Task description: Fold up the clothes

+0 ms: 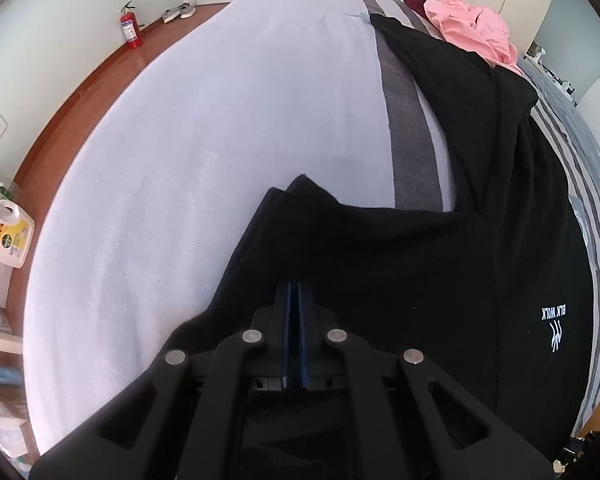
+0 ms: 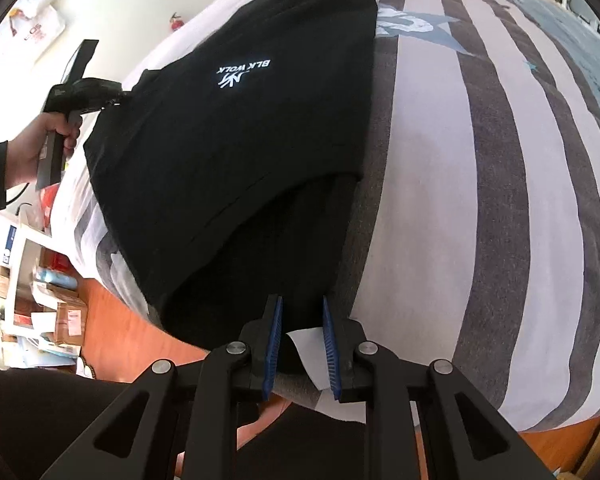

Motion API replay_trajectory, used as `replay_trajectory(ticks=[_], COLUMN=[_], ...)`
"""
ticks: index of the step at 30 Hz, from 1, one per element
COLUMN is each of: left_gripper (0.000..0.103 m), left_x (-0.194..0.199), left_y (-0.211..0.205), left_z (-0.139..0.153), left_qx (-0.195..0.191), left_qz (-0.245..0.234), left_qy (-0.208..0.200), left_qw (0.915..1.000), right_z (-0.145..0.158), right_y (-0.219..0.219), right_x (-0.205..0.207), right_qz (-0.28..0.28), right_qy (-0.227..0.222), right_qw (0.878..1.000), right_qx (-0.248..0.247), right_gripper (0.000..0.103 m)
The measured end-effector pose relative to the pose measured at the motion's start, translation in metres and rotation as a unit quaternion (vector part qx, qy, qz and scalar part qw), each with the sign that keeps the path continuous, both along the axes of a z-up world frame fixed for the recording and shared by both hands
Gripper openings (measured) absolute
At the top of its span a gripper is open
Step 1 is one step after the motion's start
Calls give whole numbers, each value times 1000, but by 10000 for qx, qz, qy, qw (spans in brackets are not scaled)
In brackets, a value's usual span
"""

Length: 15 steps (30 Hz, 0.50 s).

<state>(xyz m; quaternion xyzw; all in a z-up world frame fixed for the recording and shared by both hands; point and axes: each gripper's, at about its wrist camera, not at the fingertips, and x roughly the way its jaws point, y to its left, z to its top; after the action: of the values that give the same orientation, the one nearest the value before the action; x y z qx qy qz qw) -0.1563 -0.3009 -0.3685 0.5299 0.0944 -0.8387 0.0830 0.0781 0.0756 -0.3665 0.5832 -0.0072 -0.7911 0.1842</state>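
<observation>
Garment: black T-shirt [image 2: 236,128] spread over striped bedding [image 2: 480,160], filling centre-left of right-wrist view. Soft, limp, light; judged to sag and crease unless carried at two points. Left gripper [image 1: 295,292]: jaws together, pinching a fabric fold. Right gripper [image 2: 300,312]: jaws narrowly apart, hem between them; whether the pads bite, cannot tell. Best holds: hem corners, shoulder seams.

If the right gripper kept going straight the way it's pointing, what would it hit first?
Most likely the black shirt: its lower edge already sits between the right gripper fingers, with the striped bedcover underneath.
</observation>
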Motion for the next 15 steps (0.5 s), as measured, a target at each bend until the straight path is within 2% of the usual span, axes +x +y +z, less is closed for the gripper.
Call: replay_trajectory(ticks=[5, 10, 13, 15], left_gripper=[2, 3, 3, 3], left_x=[8, 12, 10, 8], left_y=[22, 61, 81, 80], left_z=[33, 47, 25, 4], left_qx=[-147, 152, 148, 94], left_qz=[-309, -957, -1172, -1052], left_qy=[408, 662, 349, 34], left_qw=[9986, 9931, 9924, 9944], right_z=[21, 46, 47, 46], right_y=[-13, -29, -37, -41], right_x=[-8, -42, -75, -99], right_qz=[300, 589, 646, 659], right_qy=[259, 780, 1031, 1193], right_qw=[9990, 9948, 9923, 9904], right_qx=[226, 275, 250, 249], right_gripper=[19, 19, 19, 19])
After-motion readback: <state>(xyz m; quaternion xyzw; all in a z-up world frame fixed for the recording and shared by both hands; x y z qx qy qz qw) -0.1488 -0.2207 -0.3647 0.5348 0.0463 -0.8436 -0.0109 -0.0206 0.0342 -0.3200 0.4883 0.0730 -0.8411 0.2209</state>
